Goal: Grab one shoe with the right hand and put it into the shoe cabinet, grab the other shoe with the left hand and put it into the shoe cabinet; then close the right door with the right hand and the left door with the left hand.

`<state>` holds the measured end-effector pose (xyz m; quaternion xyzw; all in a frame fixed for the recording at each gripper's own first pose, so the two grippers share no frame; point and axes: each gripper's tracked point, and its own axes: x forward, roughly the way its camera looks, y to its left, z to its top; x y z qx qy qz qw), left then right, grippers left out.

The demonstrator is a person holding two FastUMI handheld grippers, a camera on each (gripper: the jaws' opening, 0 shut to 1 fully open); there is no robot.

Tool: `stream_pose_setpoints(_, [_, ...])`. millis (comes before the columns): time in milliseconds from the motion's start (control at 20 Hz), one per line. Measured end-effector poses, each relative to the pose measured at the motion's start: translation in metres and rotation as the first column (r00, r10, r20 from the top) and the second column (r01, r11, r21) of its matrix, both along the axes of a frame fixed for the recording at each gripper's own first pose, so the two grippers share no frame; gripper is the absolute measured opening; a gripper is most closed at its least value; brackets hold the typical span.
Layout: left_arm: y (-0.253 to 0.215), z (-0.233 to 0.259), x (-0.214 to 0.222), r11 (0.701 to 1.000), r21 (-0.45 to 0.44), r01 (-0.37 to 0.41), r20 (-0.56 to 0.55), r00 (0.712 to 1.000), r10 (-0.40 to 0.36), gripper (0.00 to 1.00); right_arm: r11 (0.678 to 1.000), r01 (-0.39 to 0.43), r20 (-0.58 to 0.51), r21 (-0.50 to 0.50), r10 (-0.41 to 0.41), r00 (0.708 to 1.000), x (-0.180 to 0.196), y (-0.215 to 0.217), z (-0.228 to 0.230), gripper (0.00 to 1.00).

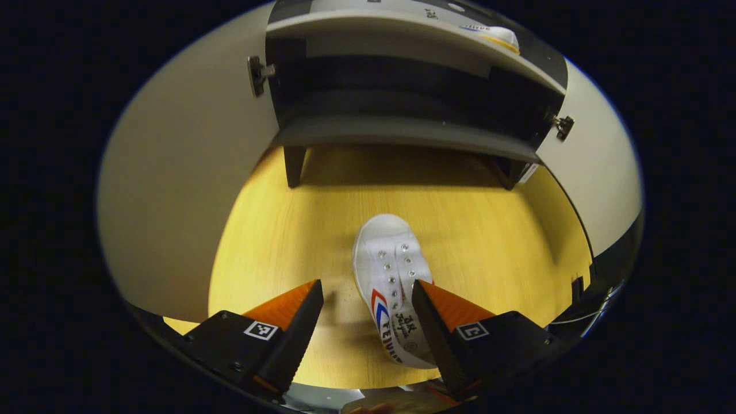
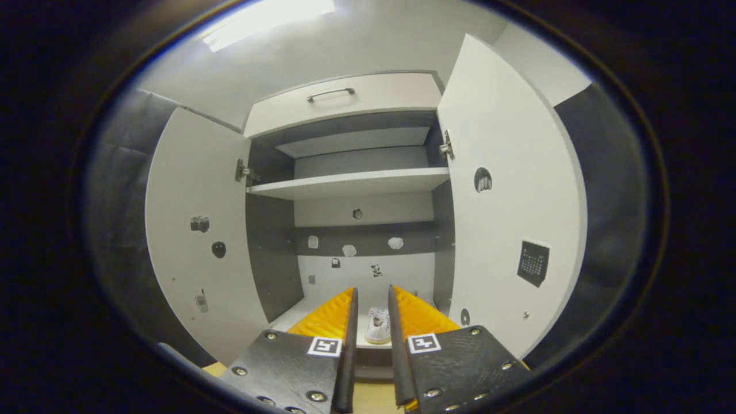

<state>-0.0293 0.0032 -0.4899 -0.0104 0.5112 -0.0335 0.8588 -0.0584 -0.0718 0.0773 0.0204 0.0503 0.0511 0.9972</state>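
Left gripper (image 1: 368, 302) was open over the floor shoe (image 1: 391, 282); right gripper (image 2: 372, 307) stood narrowly open, empty, facing the cabinet (image 2: 351, 184).

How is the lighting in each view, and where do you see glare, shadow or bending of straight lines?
Left gripper view: warm and dim, a dark shadow on the floor under the shoe cabinet, the door bulging from the fisheye. Right gripper view: cooler and brighter, glare from a ceiling light, shelf edges curved, the shoe small yet sharp.
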Motion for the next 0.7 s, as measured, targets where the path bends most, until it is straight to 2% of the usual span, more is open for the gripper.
stream_pose_setpoints(50, [0.001, -0.009, -0.003, 1.000, -0.005, -0.002, -0.023, 1.000, 0.002, 0.99, 1.000, 0.007, 0.001, 0.000, -0.007, 1.000, -0.001, -0.002, 0.001, 0.27])
stream_pose_setpoints(150, [0.002, -0.021, -0.007, 1.000, -0.006, -0.002, -0.058, 0.998, 0.002, 0.94, 1.000, 0.021, 0.003, -0.003, -0.021, 1.000, -0.001, -0.008, 0.001, 0.27])
stream_pose_setpoints(350, [0.001, -0.045, -0.013, 1.000, -0.003, -0.009, -0.122, 0.992, 0.009, 0.93, 0.999, 0.043, -0.001, -0.023, -0.043, 0.999, -0.002, -0.015, -0.003, 0.27])
stream_pose_setpoints(550, [-0.014, -0.051, -0.015, 0.997, -0.073, -0.037, -0.144, 0.989, 0.026, 0.84, 0.998, 0.052, 0.013, -0.037, -0.052, 0.999, -0.001, -0.021, 0.003, 0.28])
stream_pose_setpoints(600, [-0.020, -0.049, -0.013, 0.995, -0.092, -0.050, -0.140, 0.990, 0.037, 0.65, 0.998, 0.053, 0.015, -0.036, -0.052, 0.999, -0.003, -0.022, 0.003, 0.28])
stream_pose_setpoints(700, [-0.017, -0.049, -0.015, 0.994, -0.077, -0.071, -0.159, 0.986, 0.058, 0.40, 0.998, 0.056, 0.017, -0.032, -0.056, 0.998, -0.001, -0.024, 0.003, 0.28])
